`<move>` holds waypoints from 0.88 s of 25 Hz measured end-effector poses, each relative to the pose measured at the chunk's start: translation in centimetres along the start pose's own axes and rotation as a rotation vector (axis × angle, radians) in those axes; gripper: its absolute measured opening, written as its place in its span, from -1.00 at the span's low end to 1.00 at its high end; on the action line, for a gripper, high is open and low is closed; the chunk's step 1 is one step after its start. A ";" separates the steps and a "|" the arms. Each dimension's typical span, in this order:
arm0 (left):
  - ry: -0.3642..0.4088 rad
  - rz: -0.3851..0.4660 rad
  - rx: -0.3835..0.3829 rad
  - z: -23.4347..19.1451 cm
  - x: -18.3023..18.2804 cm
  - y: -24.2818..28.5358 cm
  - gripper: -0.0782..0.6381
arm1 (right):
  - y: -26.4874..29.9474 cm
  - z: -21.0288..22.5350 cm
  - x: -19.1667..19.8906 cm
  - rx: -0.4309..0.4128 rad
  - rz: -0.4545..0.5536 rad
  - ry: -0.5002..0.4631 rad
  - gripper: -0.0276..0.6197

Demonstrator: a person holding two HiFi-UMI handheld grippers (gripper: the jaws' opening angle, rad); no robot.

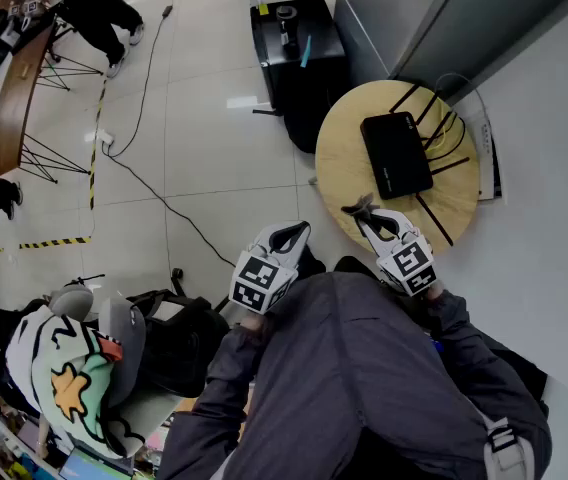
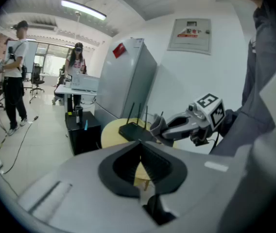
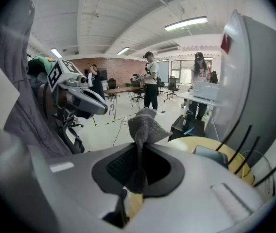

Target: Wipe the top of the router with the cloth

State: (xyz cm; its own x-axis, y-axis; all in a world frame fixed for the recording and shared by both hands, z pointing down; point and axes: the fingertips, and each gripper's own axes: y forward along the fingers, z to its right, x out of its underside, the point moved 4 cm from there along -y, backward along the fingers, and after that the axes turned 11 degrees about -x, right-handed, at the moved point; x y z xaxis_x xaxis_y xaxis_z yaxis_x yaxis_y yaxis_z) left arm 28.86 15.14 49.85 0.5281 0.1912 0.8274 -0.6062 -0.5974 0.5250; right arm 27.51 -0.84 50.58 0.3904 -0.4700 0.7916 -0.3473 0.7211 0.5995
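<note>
A black router [image 1: 396, 154] with several thin antennas lies flat on a small round wooden table [image 1: 339, 158]. My right gripper [image 1: 366, 214] hovers at the table's near edge, short of the router, shut on a grey cloth [image 1: 359, 206]. In the right gripper view the cloth [image 3: 145, 125] sticks up in a bunch from between the jaws, and the router [image 3: 208, 154] lies beyond to the right. My left gripper [image 1: 292, 230] is held over the floor to the left of the table, shut with nothing in it. From the left gripper view, the router [image 2: 135, 130] and the right gripper [image 2: 177, 125] are ahead.
A black box-like unit [image 1: 299, 53] stands on the floor just behind the table. A tall grey cabinet [image 2: 128, 76] and a white wall are to the right. A cable [image 1: 154, 193] runs over the tiles. Bags [image 1: 174, 338] lie at my feet. People stand far off.
</note>
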 end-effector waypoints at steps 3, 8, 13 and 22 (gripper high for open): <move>-0.020 0.010 -0.031 -2.7 1.0 -2.3 -0.78 | 2.6 -0.2 -2.6 -0.028 -0.016 -0.047 -0.83; -0.069 0.045 -0.087 -5.9 1.9 -4.7 -0.78 | 6.5 0.6 -6.4 -0.083 -0.064 -0.146 -0.83; -0.127 0.065 -0.128 -8.6 2.1 -4.7 -0.78 | 10.4 2.0 -9.4 -0.134 -0.079 -0.209 -0.83; -0.051 -0.049 0.013 -14.3 -2.4 2.9 -0.78 | 14.6 9.5 -10.0 -0.067 -0.058 -0.064 -0.83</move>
State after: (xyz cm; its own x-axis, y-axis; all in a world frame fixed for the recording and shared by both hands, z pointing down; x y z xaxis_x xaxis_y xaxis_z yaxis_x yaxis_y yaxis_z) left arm 17.30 24.08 52.25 0.5870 0.1806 0.7892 -0.5713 -0.5983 0.5619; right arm 10.45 9.56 52.56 0.3524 -0.5416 0.7632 -0.2674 0.7232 0.6368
